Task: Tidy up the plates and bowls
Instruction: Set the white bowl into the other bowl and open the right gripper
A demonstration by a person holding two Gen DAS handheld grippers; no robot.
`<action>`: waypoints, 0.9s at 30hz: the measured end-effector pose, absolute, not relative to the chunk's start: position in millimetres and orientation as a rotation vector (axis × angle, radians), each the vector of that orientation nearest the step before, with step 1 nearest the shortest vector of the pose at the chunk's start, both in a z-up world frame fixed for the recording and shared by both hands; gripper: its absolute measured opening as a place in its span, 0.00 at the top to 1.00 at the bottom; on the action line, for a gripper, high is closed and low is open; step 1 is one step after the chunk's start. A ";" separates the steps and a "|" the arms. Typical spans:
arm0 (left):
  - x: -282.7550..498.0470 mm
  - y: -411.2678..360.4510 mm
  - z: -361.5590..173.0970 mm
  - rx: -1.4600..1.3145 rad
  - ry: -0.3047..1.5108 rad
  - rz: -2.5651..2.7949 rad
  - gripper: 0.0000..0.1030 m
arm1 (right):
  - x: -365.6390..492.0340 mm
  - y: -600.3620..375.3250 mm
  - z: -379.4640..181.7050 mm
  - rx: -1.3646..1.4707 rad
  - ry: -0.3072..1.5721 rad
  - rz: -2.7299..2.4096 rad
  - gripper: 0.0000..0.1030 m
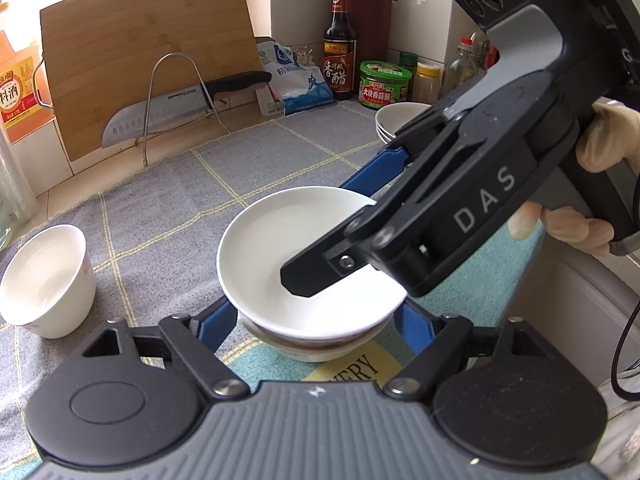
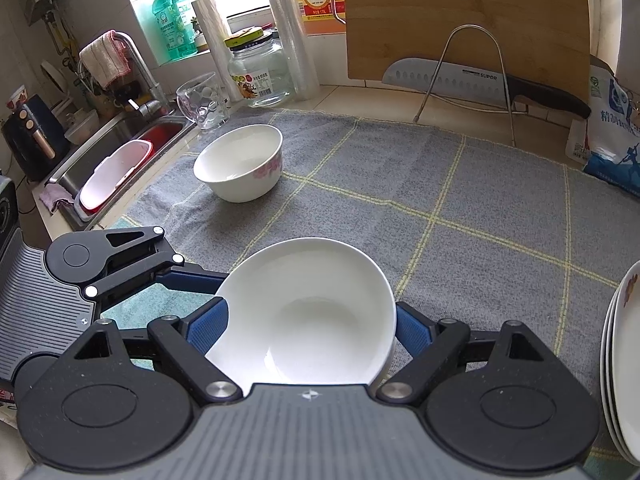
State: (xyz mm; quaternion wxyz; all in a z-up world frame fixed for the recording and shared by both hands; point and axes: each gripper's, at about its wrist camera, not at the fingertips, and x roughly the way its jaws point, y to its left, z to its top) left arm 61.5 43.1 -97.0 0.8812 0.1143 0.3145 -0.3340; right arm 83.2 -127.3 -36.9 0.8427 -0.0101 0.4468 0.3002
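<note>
Both grippers: black linkage arms, silver pivot screws, blue finger pads, grey ribbed housing with small star emblem. Right gripper (image 1: 320,248) body carries white "DAS" lettering, grey upper bracket, black cable trailing. Left gripper (image 2: 224,292) matches. Right hand (image 1: 600,176) wears a pale glove.

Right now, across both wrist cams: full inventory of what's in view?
stacked bowls: 2, white, mat's near edge
loose bowl: 1, white with pink flowers, mat's sink side
plates: one stack, white, mat's right side
mat: 1, grey checked, countertop
cutting board: 1, wood, leaning on wall
knife: 1, steel with black handle, wire rack
vinegar bottle: 1, dark, back corner
bag: 1, white-blue, beside bottle
glass jar: 1, clear, by window
left tongs: black-blue, straddling the stack
right tongs: black-blue, one finger inside top bowl
</note>
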 end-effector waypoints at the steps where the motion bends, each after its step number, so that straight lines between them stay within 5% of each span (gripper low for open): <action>1: 61.6 42.6 -97.9 0.239 0.657 -0.696 0.17 | 83.3 -127.2 -37.1 -0.021 0.944 0.634 0.11; 5: 62.3 45.1 -99.0 0.233 0.648 -0.703 0.12 | 81.6 -127.7 -36.0 -0.020 0.930 0.641 0.00; 27: 60.2 122.5 -102.1 0.168 0.645 -0.567 0.10 | 88.0 -80.7 -4.9 -0.216 0.799 0.619 0.00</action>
